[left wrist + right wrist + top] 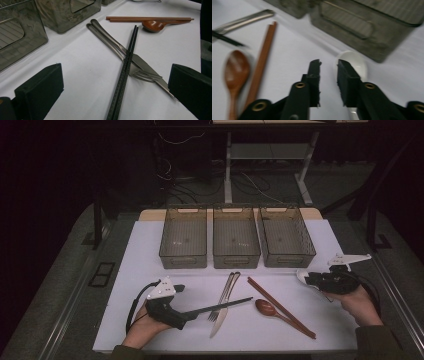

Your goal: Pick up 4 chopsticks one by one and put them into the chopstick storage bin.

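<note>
Black chopsticks [124, 72] lie across fork [140, 72], between my left gripper's [116, 87] wide-apart jaws. My right gripper [329, 72]: jaws narrowly apart, nothing clamped, white spoon [354, 61] under one jaw beside bin [372, 27].

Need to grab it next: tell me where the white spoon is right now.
The white spoon lies at the table's right side in the high view, in front of the right-hand bin, beside the right gripper, partly under one of its fingers.
</note>
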{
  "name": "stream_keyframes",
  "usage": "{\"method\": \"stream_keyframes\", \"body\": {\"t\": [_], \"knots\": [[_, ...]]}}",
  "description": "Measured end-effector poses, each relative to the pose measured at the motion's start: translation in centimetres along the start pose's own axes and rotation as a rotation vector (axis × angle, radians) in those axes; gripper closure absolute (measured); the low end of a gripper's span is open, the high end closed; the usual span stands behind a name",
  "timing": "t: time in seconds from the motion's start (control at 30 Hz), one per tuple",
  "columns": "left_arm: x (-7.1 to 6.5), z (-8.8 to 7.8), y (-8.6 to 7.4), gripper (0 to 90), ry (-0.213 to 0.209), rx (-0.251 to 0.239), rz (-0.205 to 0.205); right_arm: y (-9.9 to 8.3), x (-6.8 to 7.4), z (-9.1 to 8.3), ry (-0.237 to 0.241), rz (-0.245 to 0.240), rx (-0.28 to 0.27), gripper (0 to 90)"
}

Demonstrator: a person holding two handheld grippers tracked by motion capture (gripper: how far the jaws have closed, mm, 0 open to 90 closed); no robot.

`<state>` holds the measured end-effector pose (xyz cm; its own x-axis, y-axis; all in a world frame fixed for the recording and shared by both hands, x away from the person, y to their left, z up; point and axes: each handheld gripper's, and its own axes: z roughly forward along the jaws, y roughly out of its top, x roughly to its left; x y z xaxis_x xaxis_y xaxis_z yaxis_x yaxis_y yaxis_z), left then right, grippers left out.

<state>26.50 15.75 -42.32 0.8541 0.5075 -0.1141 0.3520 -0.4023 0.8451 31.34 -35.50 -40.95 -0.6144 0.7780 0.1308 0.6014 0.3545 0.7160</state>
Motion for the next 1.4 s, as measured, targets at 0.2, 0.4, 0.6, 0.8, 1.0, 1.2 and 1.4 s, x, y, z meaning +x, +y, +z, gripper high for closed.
{"method": "stream_keyframes", "body": {"t": [0.2, 0.4, 0.6, 0.8, 1.0, 1.2, 1.4], "knots": [[0.1, 0.0, -0.1, 0.0, 0.002, 0.004, 0.006, -0.3, 2.9, -0.1, 0.078, -0.018, -0.009, 89.1], [0.1, 0.0, -0.2, 0.0, 0.002, 0.003, 0.003, -1.0, 5.7, 0.0, 0.112, -0.059, 0.031, 89.3], [0.1, 0.0, -0.2, 0.0, 0.004, 0.007, 0.004, -2.0, 7.9, 0.5, 0.136, -0.113, 0.079, 89.3], [0.1, 0.0, -0.2, 0.0, 0.006, 0.009, 0.005, -2.9, 9.1, 0.9, 0.144, -0.134, 0.122, 89.4], [0.1, 0.0, -0.2, 0.0, 0.006, 0.010, 0.006, -3.0, 9.6, 1.5, 0.138, -0.158, 0.157, 89.4], [0.1, 0.0, -0.2, 0.0, 0.005, 0.011, 0.006, -3.1, 9.8, 1.9, 0.119, -0.171, 0.181, 89.4], [0.1, 0.0, -0.2, 0.0, 0.005, 0.010, 0.006, -3.3, 9.6, 2.0, 0.089, -0.180, 0.205, 89.4]]}}
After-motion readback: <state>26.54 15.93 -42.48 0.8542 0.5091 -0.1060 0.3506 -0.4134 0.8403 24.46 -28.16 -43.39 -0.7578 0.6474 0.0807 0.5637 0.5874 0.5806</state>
